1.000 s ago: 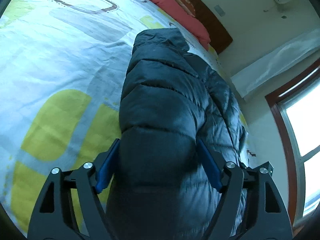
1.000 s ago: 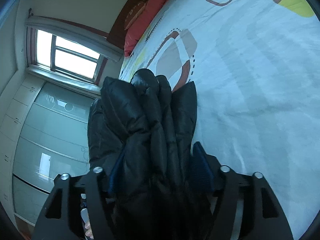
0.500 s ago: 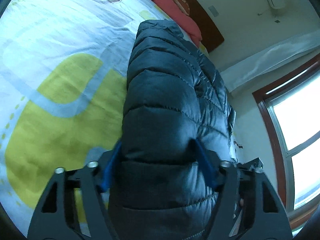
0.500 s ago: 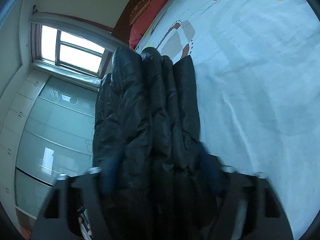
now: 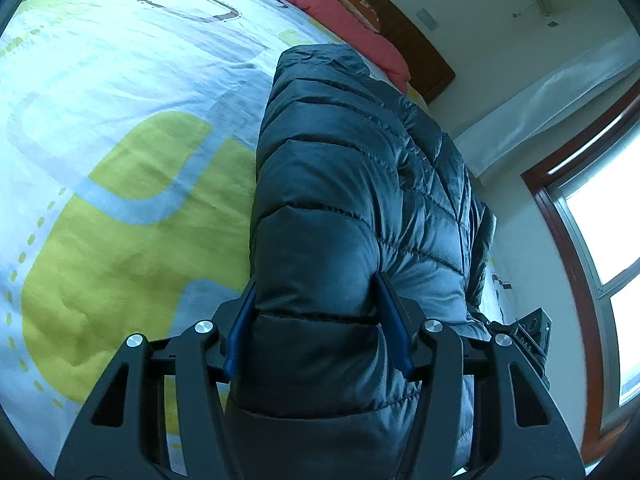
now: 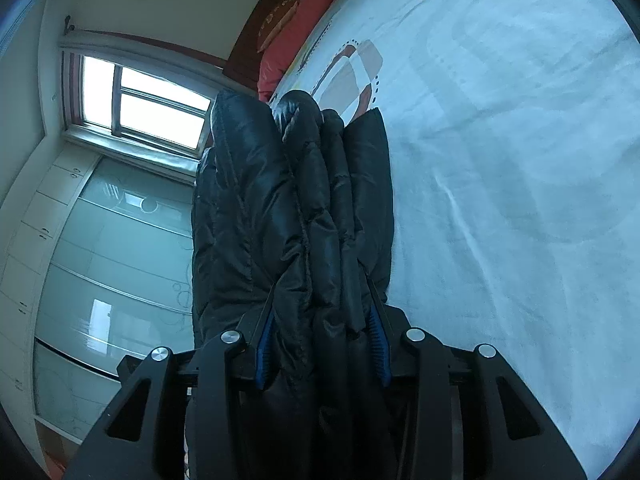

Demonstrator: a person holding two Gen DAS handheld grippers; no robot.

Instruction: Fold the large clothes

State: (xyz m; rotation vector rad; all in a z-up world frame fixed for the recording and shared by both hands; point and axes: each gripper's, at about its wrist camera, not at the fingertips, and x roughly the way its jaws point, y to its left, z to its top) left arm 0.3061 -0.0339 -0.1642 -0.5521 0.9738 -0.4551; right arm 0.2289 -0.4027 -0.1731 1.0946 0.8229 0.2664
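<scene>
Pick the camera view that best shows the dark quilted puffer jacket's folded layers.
The right wrist view: the dark quilted puffer jacket faces it edge-on, its stacked layers side by side between the right gripper's blue pads. The left wrist view shows the jacket only as one broad quilted panel, clamped in the left gripper.

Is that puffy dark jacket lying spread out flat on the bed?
No, the jacket is bunched into thick folds and clamped between the blue pads of the right gripper, beside the bed cover.
</scene>
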